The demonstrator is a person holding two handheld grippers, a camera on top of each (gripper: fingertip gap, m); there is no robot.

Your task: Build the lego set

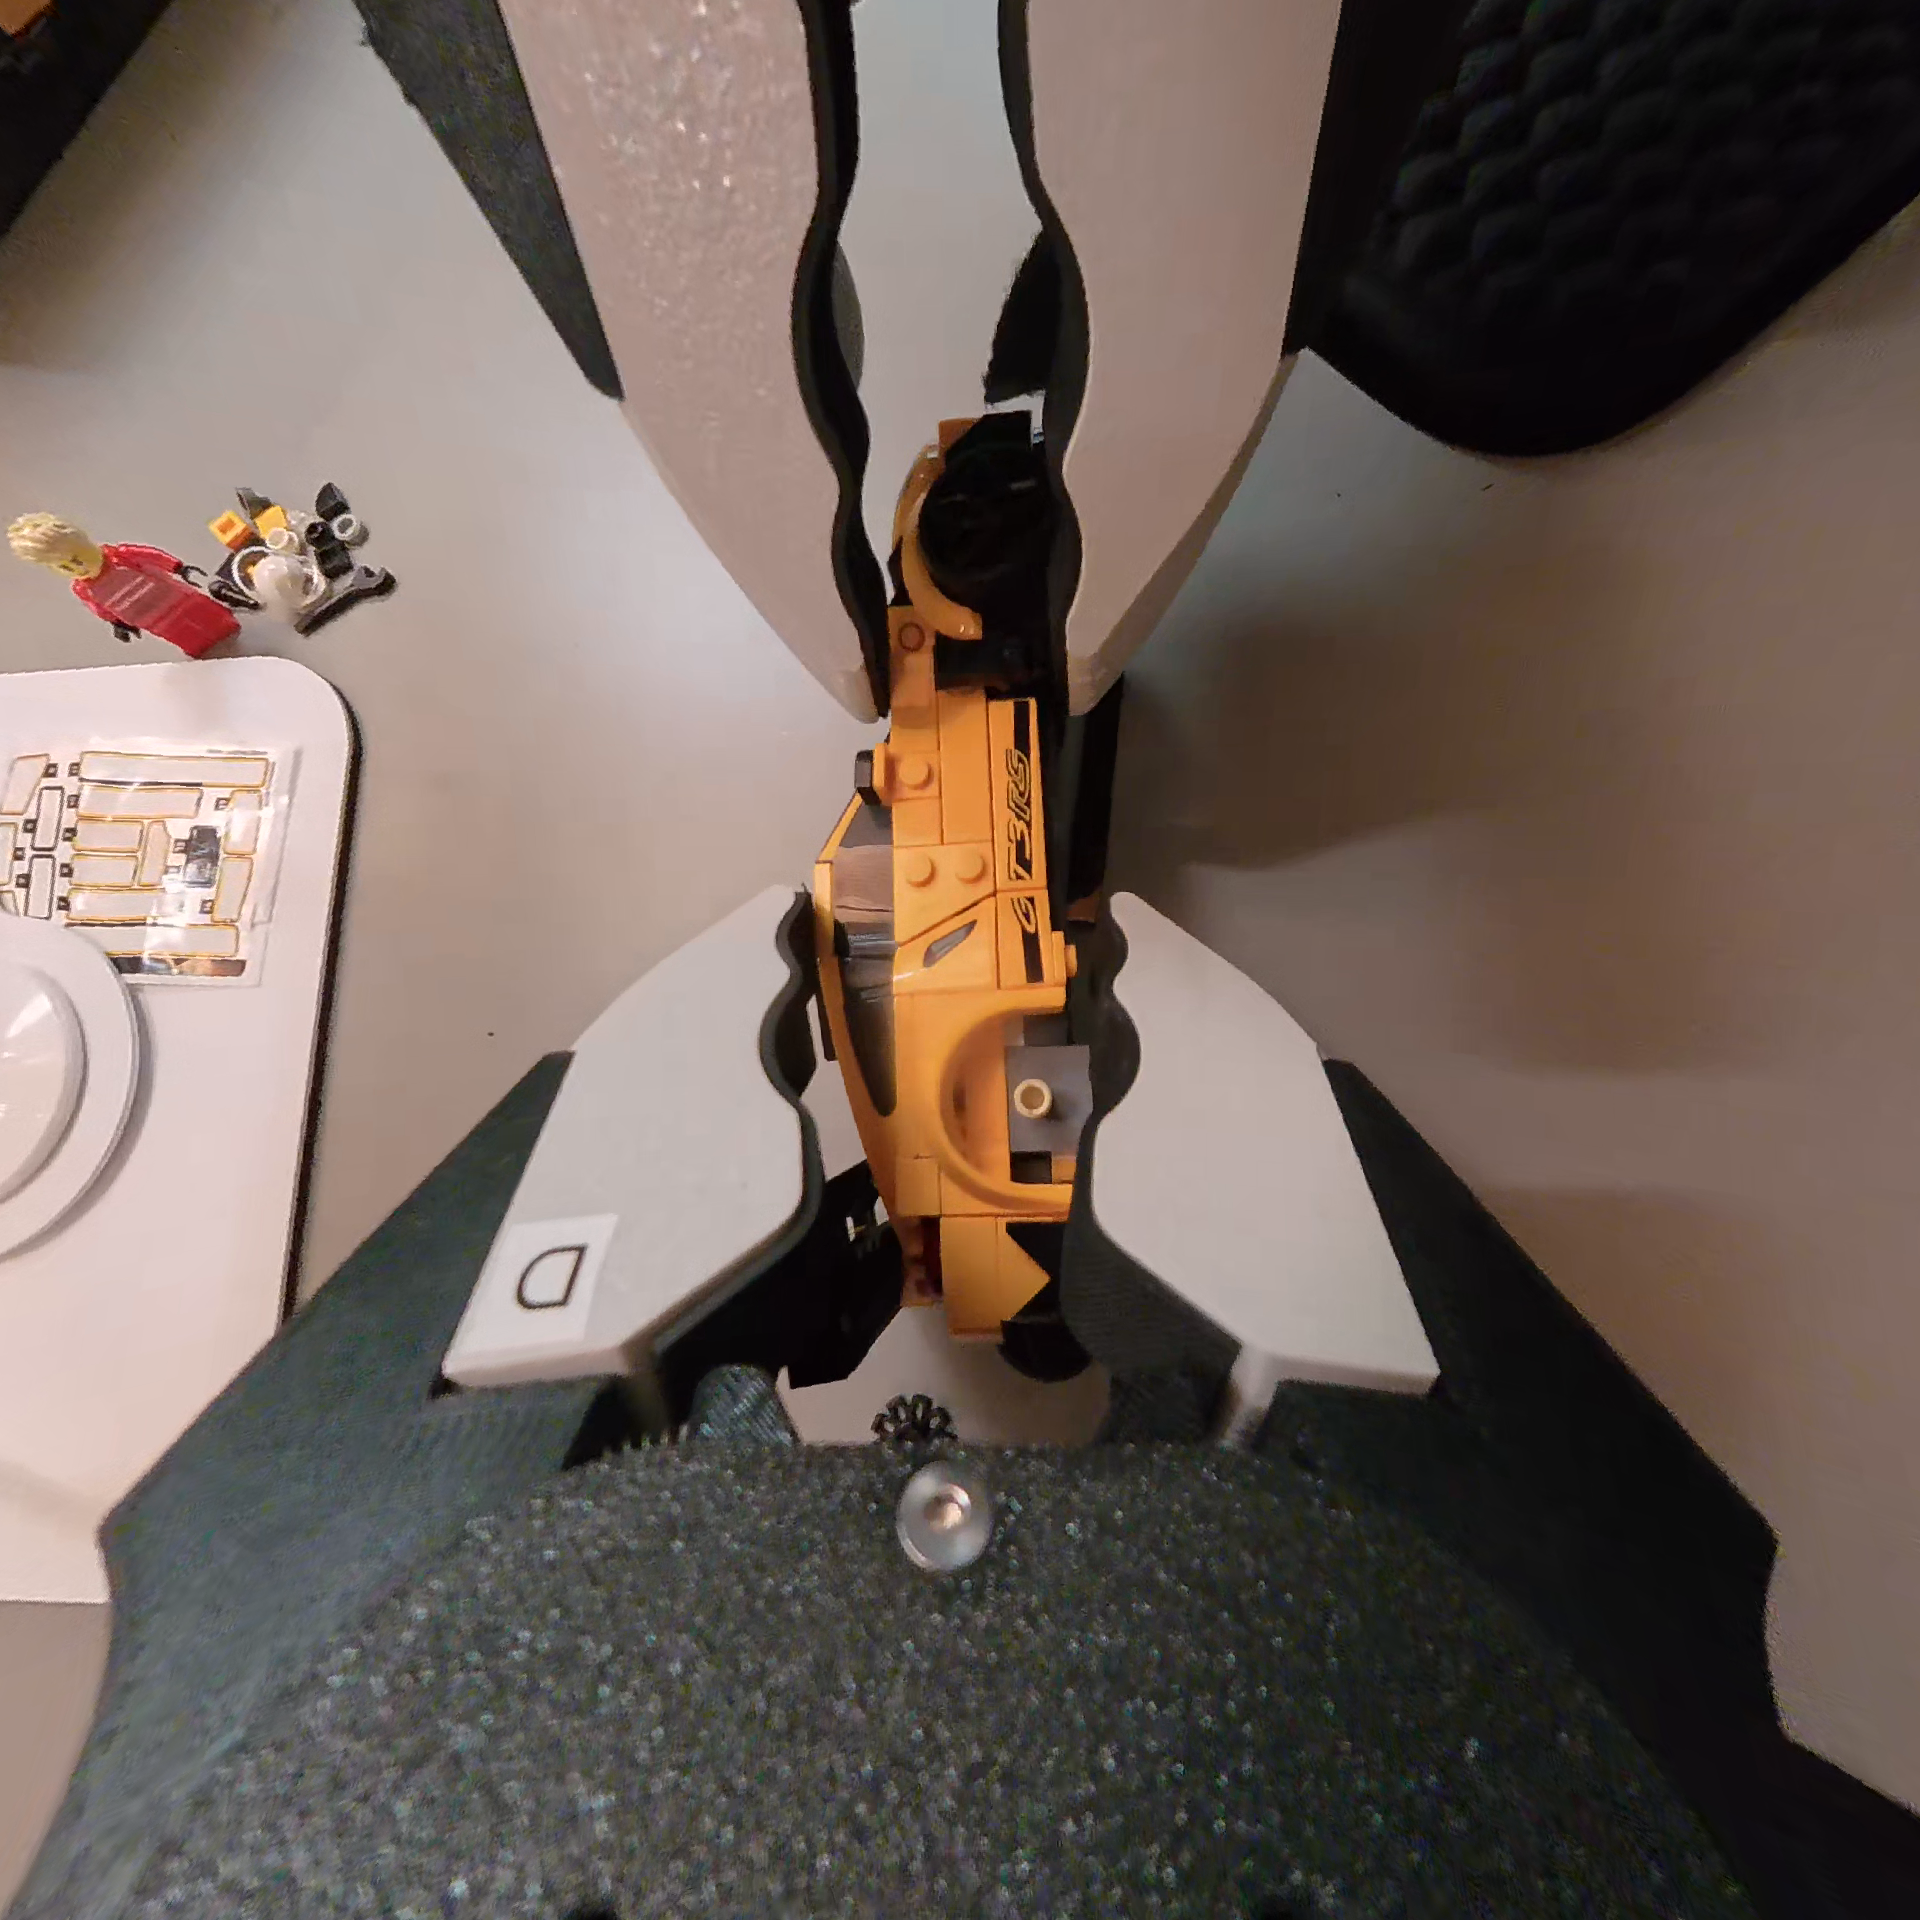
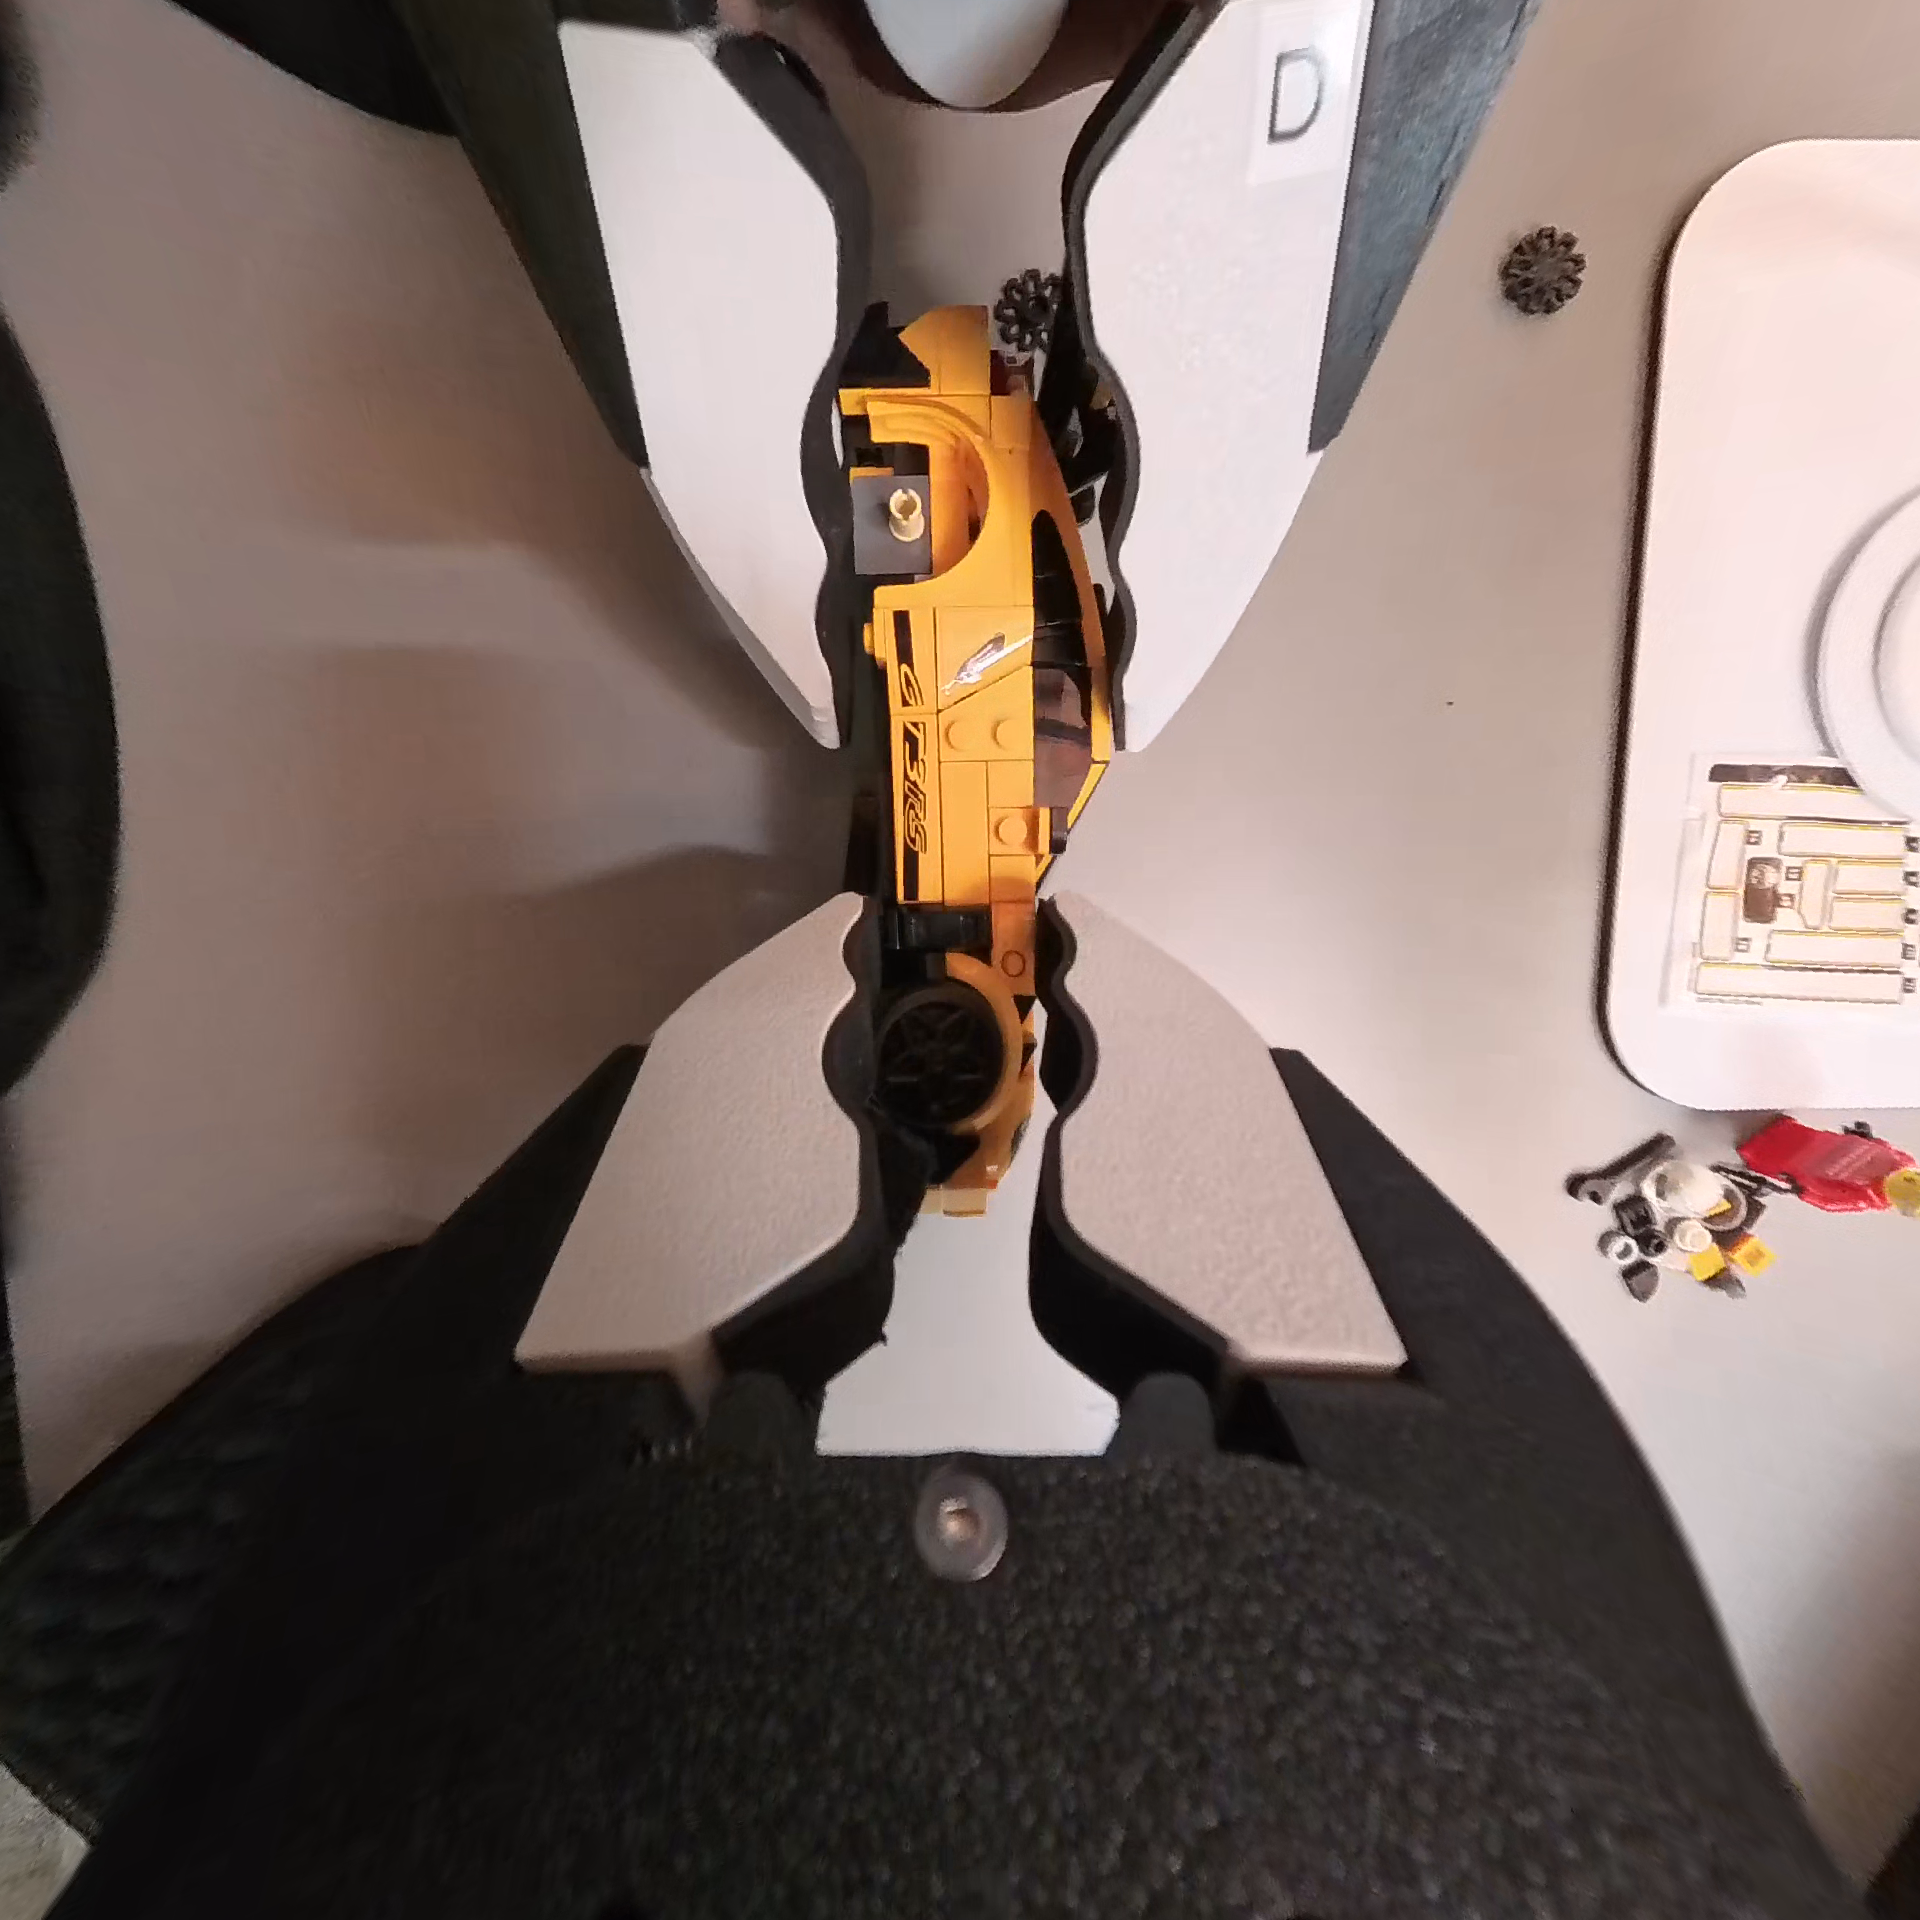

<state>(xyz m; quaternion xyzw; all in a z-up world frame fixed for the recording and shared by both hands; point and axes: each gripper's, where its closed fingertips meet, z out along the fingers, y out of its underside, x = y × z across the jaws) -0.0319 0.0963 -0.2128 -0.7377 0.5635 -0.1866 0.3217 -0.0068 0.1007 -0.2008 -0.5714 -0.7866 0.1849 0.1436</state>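
A yellow lego car (image 1: 977, 810) with black stripes is held between both grippers, one side facing the cameras. My left gripper (image 1: 951, 935) is shut on the end with a bare tan axle pin (image 1: 1034, 1096) in its wheel arch. My right gripper (image 2: 951, 914) is shut on the other end, where a black wheel (image 2: 935, 1049) is fitted. In the right wrist view the car (image 2: 966, 707) runs up to the left gripper (image 2: 982, 738). The right gripper (image 1: 982, 696) comes in from the top of the left wrist view. Two black spoked rims (image 2: 1543, 270) (image 2: 1029, 309) lie on the table.
A white tray (image 1: 322, 831) holds a sticker sheet (image 1: 156, 862) and a round white dish (image 1: 42, 1081). Beside it lie a red minifigure (image 1: 135, 592) and a small pile of loose parts (image 1: 301, 561). A black textured object (image 1: 1621, 208) is at the top right. Only a small space, under 4 cm, lies between the two pairs of fingers. From either gripper's tips it is about 20 cm to the red minifigure (image 1: 135, 592).
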